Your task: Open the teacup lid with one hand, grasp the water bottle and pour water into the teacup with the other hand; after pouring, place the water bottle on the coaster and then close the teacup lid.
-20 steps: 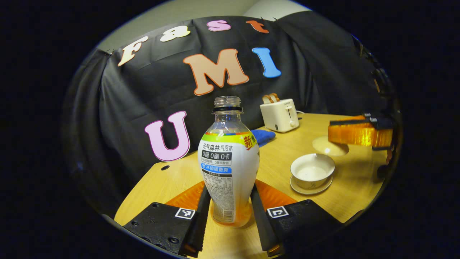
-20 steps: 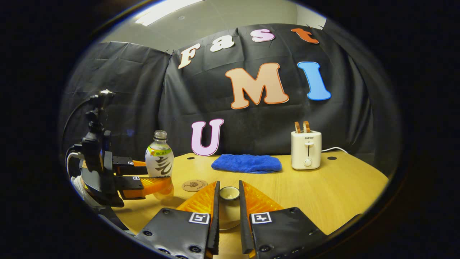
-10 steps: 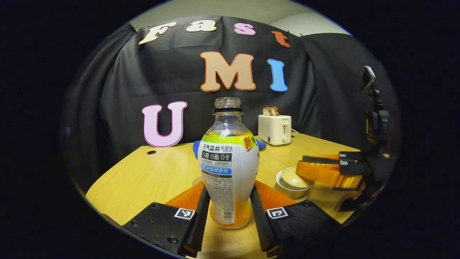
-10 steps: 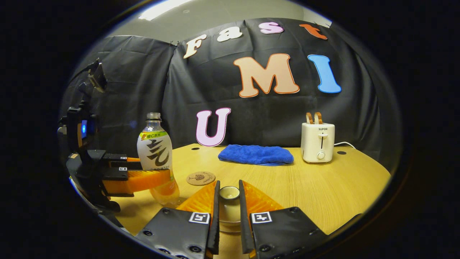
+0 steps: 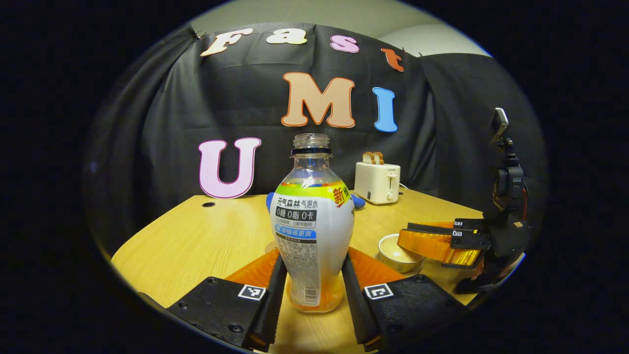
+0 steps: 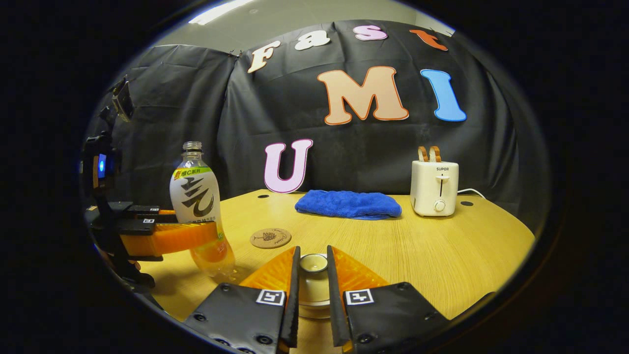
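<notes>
My left gripper [image 5: 313, 255] is shut on the uncapped water bottle [image 5: 312, 226], which stands nearly upright with a little orange liquid at its bottom. In the right gripper view the bottle [image 6: 195, 196] leans slightly, left of the round coaster [image 6: 270, 238], with the left gripper [image 6: 206, 231] around its lower body. My right gripper [image 6: 313, 251] is shut on the knob of the teacup lid [image 6: 313, 263]. The lid appears to sit on the teacup [image 5: 397, 250] and its saucer, under the right gripper [image 5: 408, 235].
On the wooden table [image 6: 442, 255], a blue cloth [image 6: 348, 204] lies at the back and a white toaster [image 6: 435, 188] with bread stands at the back right. The toaster [image 5: 377, 183] is behind the bottle's right side.
The right gripper brought the lid down from beside the open cup onto it. The left gripper swung the bottle away from the cup, toward the coaster side.
</notes>
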A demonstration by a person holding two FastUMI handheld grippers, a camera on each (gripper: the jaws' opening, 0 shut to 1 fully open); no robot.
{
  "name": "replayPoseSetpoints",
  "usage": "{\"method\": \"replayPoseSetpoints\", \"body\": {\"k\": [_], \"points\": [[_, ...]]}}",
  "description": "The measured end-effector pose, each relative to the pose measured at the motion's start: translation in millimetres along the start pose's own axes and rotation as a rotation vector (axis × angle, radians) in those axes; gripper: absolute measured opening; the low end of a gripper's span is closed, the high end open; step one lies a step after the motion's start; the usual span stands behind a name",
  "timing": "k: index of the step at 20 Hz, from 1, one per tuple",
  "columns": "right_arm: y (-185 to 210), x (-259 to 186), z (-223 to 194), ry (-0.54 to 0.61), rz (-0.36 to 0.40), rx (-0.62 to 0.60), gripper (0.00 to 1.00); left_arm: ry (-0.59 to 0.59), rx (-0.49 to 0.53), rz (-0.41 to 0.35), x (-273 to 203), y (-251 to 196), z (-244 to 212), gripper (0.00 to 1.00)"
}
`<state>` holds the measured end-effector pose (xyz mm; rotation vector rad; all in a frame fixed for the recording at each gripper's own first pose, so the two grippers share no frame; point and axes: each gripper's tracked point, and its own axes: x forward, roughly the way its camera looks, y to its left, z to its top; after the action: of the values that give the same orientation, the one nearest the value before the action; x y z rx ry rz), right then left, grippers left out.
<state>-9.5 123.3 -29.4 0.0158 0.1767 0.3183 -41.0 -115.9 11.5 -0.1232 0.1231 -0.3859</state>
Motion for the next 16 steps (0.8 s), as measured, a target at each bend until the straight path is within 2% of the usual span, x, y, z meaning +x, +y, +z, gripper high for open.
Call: {"method": "replayPoseSetpoints", "body": {"k": [4,5,8,10,11,16], "points": [[-2,-3,1,-0.012,-0.008,-0.011,0.35,-0.006,0.009,0.007,2,3,4,0.58],[0,-4,2,-0.021,-0.003,-0.014,0.41,-0.006,0.011,0.008,2,3,4,0.58],[-3,-8,12,-0.057,-0.002,-0.018,0.72,-0.01,0.004,0.003,8,3,7,0.58],[-7,-12,18,-0.075,-0.01,-0.014,0.86,-0.016,-0.009,-0.001,13,4,11,0.58],[-11,-15,21,-0.083,-0.017,-0.01,0.83,-0.018,-0.014,-0.003,15,4,13,0.58],[-34,-32,38,-0.129,-0.06,0.014,0.85,-0.036,-0.006,0.005,24,12,28,0.57]]}}
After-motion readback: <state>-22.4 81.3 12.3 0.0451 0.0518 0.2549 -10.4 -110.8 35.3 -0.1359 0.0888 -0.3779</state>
